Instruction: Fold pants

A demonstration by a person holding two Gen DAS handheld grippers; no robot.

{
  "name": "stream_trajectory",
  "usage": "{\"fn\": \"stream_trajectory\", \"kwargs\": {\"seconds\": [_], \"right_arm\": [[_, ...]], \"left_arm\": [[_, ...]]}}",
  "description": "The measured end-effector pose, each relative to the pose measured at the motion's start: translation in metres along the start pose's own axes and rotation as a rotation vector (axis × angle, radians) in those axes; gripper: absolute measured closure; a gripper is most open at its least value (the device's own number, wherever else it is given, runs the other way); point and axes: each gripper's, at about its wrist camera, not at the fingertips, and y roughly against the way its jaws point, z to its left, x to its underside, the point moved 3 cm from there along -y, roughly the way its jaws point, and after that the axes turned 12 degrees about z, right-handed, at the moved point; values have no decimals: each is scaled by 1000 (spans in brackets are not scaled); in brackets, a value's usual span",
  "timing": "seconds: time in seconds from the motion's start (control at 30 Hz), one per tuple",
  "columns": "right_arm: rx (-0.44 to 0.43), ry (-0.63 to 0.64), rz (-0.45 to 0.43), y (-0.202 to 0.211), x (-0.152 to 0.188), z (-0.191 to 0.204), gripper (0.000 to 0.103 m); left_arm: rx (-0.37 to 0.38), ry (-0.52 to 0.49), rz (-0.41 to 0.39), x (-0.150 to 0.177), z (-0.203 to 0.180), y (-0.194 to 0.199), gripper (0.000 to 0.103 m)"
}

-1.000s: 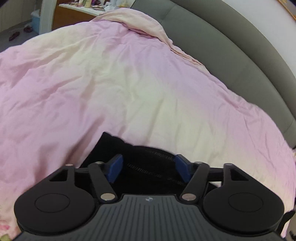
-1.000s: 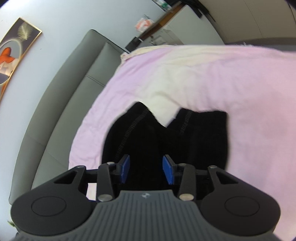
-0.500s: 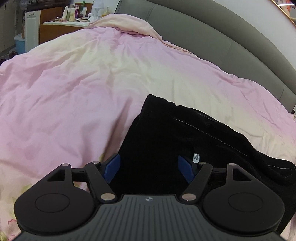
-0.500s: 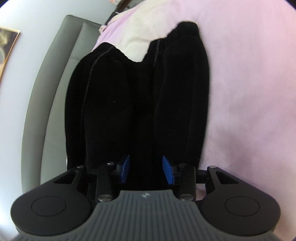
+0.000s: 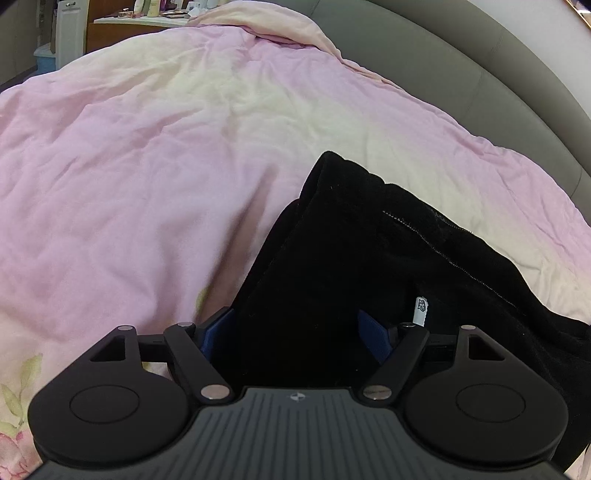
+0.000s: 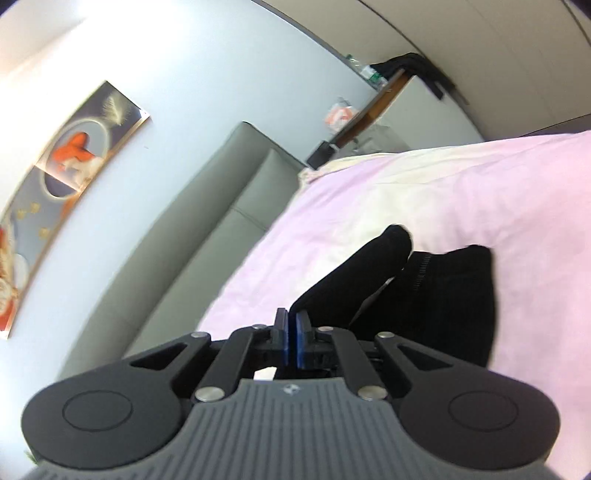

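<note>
Pants: black soft fleece pants [image 5: 362,266] lying on pink quilted bed cover [image 5: 147,166], ahead of both grippers.
Left hand-held gripper [image 5: 297,332]: wide open, pads straddling cloth, not pinching.
Right hand-held gripper [image 6: 292,343]: just closed, pads together; whether it pinches cloth, unclear.
Handling: limp, light, bunches; likely take hem or waistband edge.

A rumpled pink duvet [image 5: 155,177] covered the bed, a grey padded headboard [image 6: 207,236] curved behind it, and a framed picture [image 6: 70,162] hung upper left.

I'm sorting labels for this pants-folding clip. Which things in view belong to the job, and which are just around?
Job: black pants, left gripper, right gripper, pink duvet underneath.
Just around: grey headboard, wall picture, dresser clutter.
</note>
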Motion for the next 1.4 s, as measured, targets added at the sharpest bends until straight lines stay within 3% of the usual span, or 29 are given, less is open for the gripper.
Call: {"fn": "stream_trajectory", "kwargs": {"seconds": [0.07,0.1,0.13,0.2,0.27,0.33,0.43,0.5,0.57,0.67,0.77,0.9,0.93,1.0,1.1,1.13,1.23,1.3,1.4], "right_arm": [[181,-24,86,-14,7,-17,101],[225,-64,157,-23,12,-31,98],[223,-122,201,-25,17,-45,97],[207,-245,182,-17,21,-70,93],[174,-305,151,-7,18,-78,75],[118,-321,134,1,17,-79,67],[108,-284,137,0,16,-68,65],[147,-183,117,0,13,-46,65],[110,-67,136,-9,15,-13,65],[31,139,308,-30,42,54,65],[-19,378,591,-55,105,123,66],[9,558,888,-83,192,172,66],[30,618,924,-89,212,180,66],[86,746,921,-107,241,195,69],[127,800,881,-142,259,206,72],[114,801,836,-150,259,210,78],[26,791,637,-157,239,223,78],[29,739,631,-160,228,222,77],[-49,673,607,-143,209,219,76]], "left_arm": [[-7,7,6,2,-1,-4,14],[-5,9,7,2,0,-5,14],[0,12,9,2,1,-4,14],[16,29,18,2,4,-3,14],[43,62,32,1,8,-4,14],[58,89,38,1,11,-6,14],[73,103,41,1,14,-8,14],[75,107,42,2,15,-9,13],[71,119,43,2,15,-10,13],[69,135,39,1,15,-8,13],[78,142,37,2,18,-8,13],[100,156,45,0,22,-9,13],[103,157,46,0,22,-9,13],[106,154,45,0,23,-9,13],[111,151,45,0,24,-10,13],[112,149,44,0,25,-10,13],[116,145,43,0,25,-12,12],[116,142,42,-1,25,-13,12],[123,138,40,-2,25,-15,11]]}}
